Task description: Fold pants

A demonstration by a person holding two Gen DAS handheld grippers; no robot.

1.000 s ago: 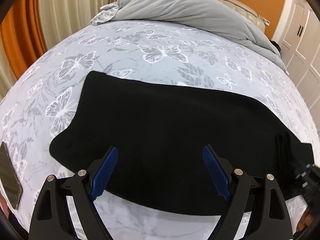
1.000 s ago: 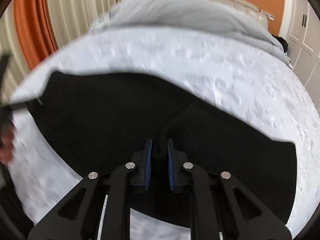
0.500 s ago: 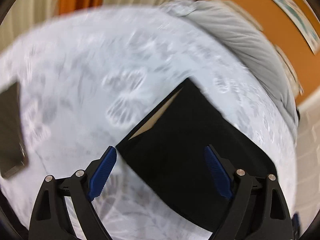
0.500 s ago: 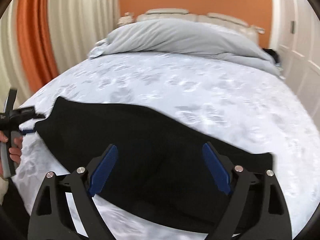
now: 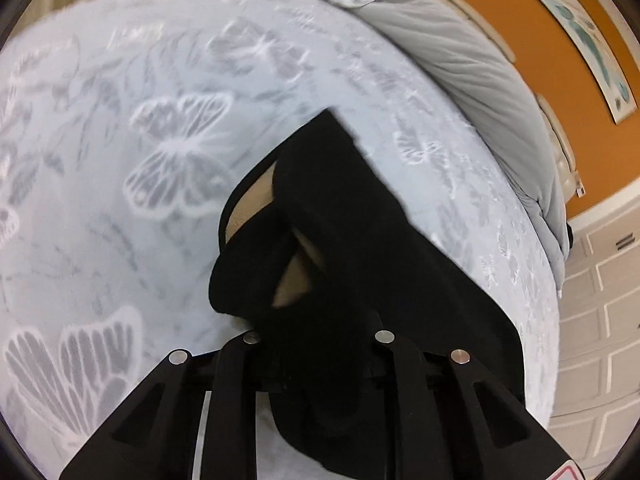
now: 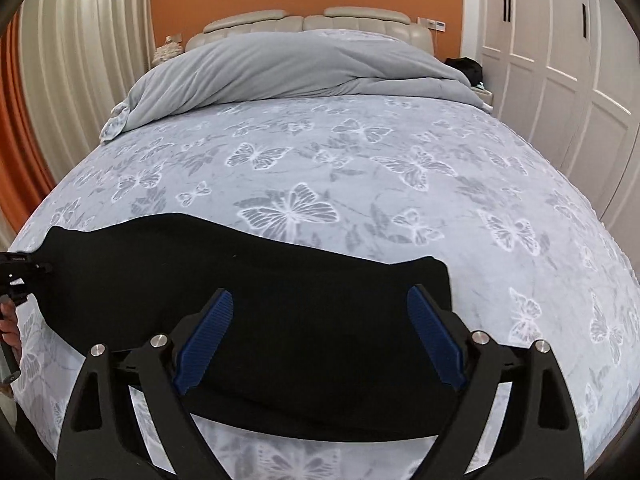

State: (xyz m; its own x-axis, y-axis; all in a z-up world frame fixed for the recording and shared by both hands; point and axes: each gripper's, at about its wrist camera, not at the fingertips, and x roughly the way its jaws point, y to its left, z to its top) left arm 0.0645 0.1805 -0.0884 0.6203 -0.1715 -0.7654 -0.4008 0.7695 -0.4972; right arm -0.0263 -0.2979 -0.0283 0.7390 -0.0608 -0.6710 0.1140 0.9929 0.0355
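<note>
Black pants (image 6: 280, 300) lie folded lengthwise in a long strip across the near part of the bed. In the left wrist view the end of the pants (image 5: 360, 240) is bunched, with tan lining showing in its openings. My left gripper (image 5: 316, 320) has its jaws closing on this end, and the cloth covers the pads. The right wrist view catches that left gripper (image 6: 16, 276) at the far left edge, with a hand (image 6: 8, 332) under it. My right gripper (image 6: 320, 332) hangs open over the pants' right part, its blue pads clear of the cloth.
The butterfly-print bedspread (image 6: 360, 160) stretches beyond the pants. A grey duvet (image 6: 300, 68) is heaped at the headboard (image 6: 304, 20). White wardrobe doors (image 6: 560, 80) stand to the right and curtains (image 6: 80, 60) to the left.
My left gripper rolled, moved to the pants' end and closed on the cloth. My right gripper let go of the pants, opened wide and drew back and up.
</note>
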